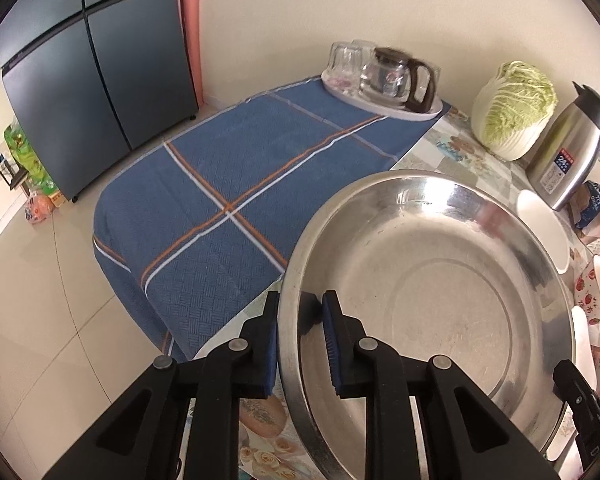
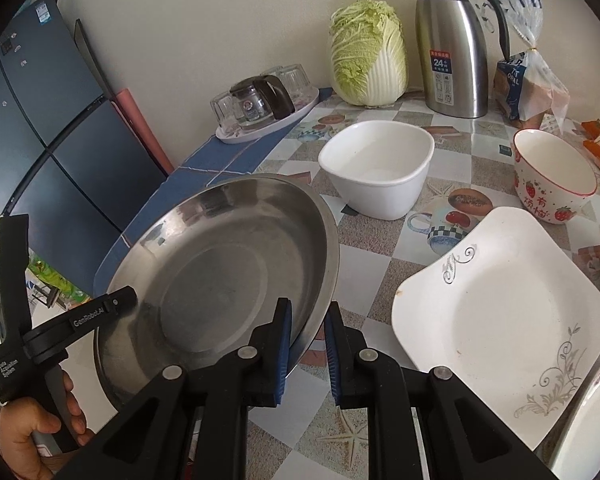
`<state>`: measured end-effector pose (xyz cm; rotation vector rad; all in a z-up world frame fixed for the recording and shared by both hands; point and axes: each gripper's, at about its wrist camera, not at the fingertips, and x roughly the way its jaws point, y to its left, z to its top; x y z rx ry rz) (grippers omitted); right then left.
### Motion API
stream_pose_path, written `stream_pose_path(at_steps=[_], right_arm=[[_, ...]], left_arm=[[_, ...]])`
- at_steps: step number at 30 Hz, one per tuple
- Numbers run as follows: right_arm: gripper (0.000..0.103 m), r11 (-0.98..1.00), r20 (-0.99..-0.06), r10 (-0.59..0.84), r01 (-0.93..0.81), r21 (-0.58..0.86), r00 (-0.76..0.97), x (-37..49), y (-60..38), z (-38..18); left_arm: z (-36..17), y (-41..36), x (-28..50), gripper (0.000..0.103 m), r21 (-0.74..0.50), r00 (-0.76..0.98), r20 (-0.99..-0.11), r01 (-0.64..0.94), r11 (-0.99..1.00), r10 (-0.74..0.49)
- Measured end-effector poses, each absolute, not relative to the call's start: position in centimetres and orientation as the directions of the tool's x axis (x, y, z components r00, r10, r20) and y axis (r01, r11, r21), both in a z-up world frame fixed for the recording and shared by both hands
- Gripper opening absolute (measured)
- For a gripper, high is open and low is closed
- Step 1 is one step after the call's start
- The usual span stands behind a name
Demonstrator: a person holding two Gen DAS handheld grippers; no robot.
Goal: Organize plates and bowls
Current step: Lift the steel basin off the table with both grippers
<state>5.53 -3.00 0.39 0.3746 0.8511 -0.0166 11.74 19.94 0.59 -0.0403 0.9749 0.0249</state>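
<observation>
Over the near edge of the table, I have both grippers clamped on one wide steel basin (image 2: 220, 272), one at each side of its rim. My left gripper (image 1: 300, 344) has its blue pads pinching the basin's near-left rim, one pad inside the wall and one outside. My right gripper (image 2: 308, 352) does the same on the opposite, right rim. I judge two holds are used because the basin is broad and shallow: a single pinch on its thin lip would let it swing, while opposite grips keep it steady. It hangs tilted, left side lower in the right wrist view, and seems clear of the tablecloth, partly over the blue cloth (image 1: 228, 184) that covers the left stretch of the table. That bare cloth looks to me like the likely spot for sorted pieces.

Counting the dishes I can make out: one steel basin, one deep white bowl (image 2: 376, 168) far of centre, one strawberry-printed bowl (image 2: 552, 176) at far right, and one square white plate (image 2: 500, 320) with grey scrollwork at near right. Another rim shows at the bottom-right corner, too cropped to name.

Along the far wall stand one cabbage (image 2: 368, 52), one steel flask (image 2: 456, 48) and one tray of glassware (image 2: 260, 120).
</observation>
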Motion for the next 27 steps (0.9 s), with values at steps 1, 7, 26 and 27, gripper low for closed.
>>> stream_pose_path(at_steps=[1, 7, 26, 27], right_arm=[[0.017, 0.933, -0.728, 0.132, 0.163, 0.32, 0.673, 5.2, -3.3, 0.8], [0.017, 0.923, -0.665, 0.094, 0.186, 0.337, 0.741, 2.9, -6.4, 3.7], [0.017, 0.891, -0.533, -0.134, 0.337, 0.303, 0.835, -6.1, -17.4, 9.3], [0.017, 0.888, -0.536, -0.148, 0.35, 0.297, 0.831, -6.4, -17.8, 9.3]], left_arm=[[1.2, 19.6, 11.6, 0.021, -0.022, 0.569, -0.822, -0.031, 0.999, -0.001], [4.8, 15.8, 10.3, 0.021, -0.012, 0.626, -0.779, 0.036, 0.999, -0.032], [8.0, 2.0, 6.2, 0.023, -0.069, 0.637, -0.741, 0.244, 0.967, -0.213], [7.8, 1.4, 6.1, 0.023, -0.069, 0.633, -0.743, 0.25, 0.966, -0.217]])
